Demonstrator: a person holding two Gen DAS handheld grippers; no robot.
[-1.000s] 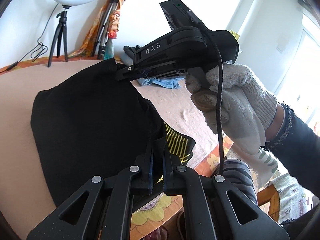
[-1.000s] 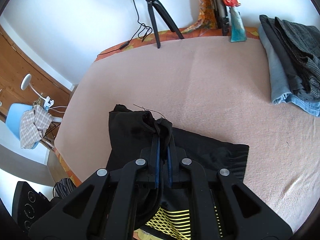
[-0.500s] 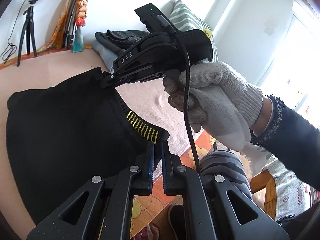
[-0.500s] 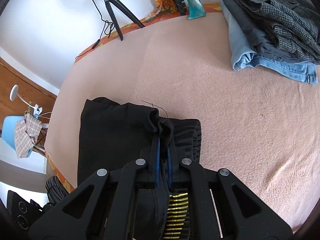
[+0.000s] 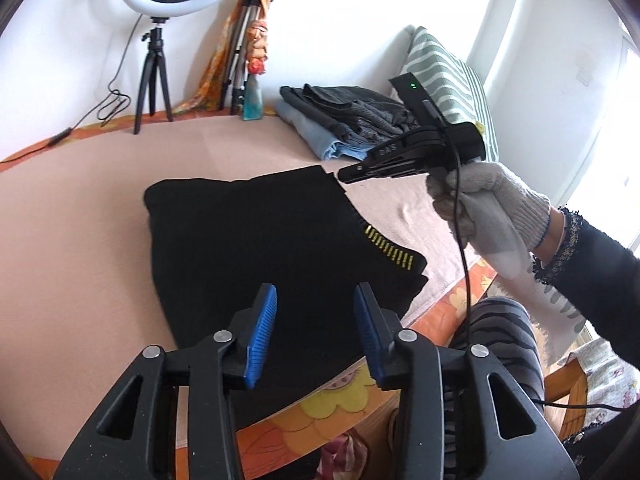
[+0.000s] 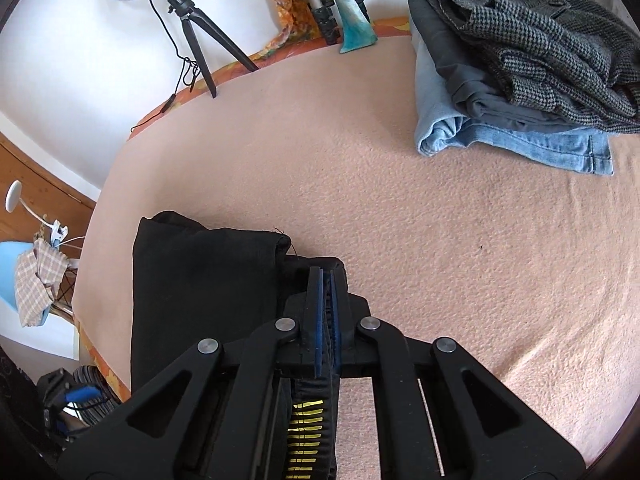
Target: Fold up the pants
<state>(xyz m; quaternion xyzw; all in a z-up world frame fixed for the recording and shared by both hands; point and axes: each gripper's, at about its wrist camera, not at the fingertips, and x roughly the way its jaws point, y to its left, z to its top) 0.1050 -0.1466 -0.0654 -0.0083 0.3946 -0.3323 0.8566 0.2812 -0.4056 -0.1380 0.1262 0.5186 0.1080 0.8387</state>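
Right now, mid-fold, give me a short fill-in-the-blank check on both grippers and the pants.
1. The left gripper has its jaws ____ over the black pants.
2. The right gripper is shut on the pants' ____ corner, by the yellow-striped waistband.
3. The folded clothes stack has ____ jeans at the bottom.

Missing words: open; far right; blue
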